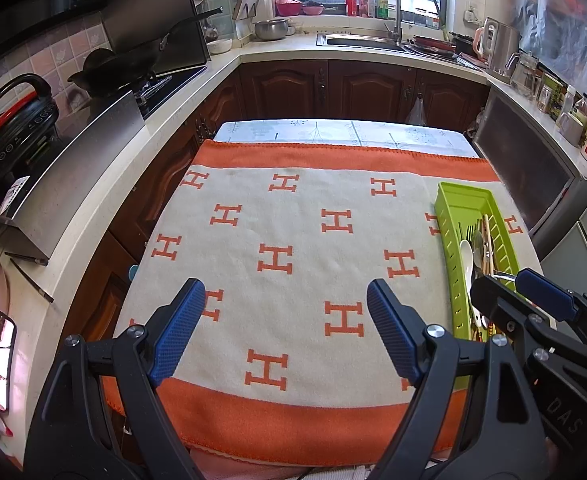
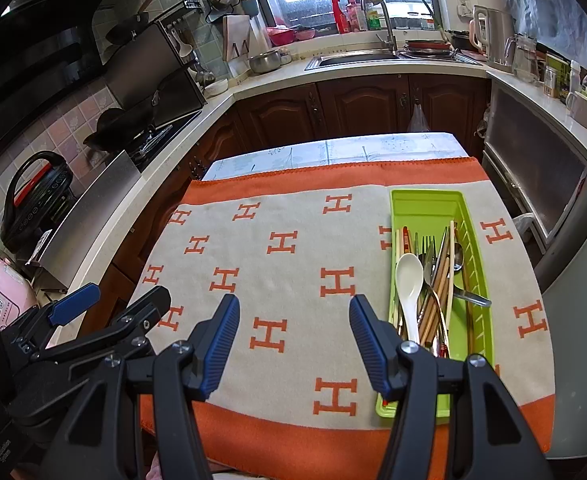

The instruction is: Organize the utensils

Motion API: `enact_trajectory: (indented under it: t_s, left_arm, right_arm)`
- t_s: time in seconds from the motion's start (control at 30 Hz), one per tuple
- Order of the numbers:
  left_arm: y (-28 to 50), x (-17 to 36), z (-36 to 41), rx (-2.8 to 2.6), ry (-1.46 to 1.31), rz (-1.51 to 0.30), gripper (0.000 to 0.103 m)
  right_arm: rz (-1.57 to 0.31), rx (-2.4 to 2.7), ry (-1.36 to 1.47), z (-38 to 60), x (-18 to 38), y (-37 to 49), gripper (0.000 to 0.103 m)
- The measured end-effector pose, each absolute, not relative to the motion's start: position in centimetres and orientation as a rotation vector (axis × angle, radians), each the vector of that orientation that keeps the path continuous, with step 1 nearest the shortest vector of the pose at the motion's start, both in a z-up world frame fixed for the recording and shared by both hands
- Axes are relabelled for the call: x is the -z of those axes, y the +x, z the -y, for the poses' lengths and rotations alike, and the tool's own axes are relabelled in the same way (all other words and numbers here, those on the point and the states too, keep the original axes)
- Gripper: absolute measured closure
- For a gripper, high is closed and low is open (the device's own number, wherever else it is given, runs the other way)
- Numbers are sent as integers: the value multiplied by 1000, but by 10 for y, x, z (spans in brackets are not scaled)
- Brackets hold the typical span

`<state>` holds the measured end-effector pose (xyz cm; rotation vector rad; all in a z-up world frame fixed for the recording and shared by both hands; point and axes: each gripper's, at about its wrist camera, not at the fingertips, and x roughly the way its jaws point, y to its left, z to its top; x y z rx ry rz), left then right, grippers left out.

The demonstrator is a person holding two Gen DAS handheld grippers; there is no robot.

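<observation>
left gripper (image 1: pixel 285 312): hanging over the orange-and-cream blanket (image 1: pixel 293 240), well to the left of the green tray (image 1: pixel 447 216); jaws standing wide apart with only blanket showing between the blue pads (image 1: pixel 181 328); gripping nothing.
right gripper (image 2: pixel 293 332): hovering just left of the green tray's near end; jaws parted a little less wide than the left ones, nothing sitting between them; its right finger is overlapping the tray's near left corner in the right wrist view.
green tray: lying lengthwise on the blanket's right side, its far end empty and its near half filled.
utensils: all lying inside the green tray; a white spoon (image 2: pixel 409 280) is resting bowl-up along the tray's left side, wooden chopsticks (image 2: pixel 437 280) and a fork (image 2: pixel 426 246) are bunching in the middle, and a metal spoon (image 2: pixel 458 258) is lying toward the right wall, with another metal handle poking over the tray's right rim.
blanket: covering the table, bare everywhere left of the tray.
kitchen counter (image 1: pixel 285 46): running behind and to both sides of the tray's table.
</observation>
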<state>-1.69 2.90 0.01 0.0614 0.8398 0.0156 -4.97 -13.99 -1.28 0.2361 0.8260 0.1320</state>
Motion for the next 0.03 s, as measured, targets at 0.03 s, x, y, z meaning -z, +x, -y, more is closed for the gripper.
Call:
enact_trajectory:
  t_s: [0.03]
  left_arm:
    - [-17, 0, -29, -15, 61, -841, 22]
  right_arm:
    - [-826, -132, 236, 141, 12, -49, 46]
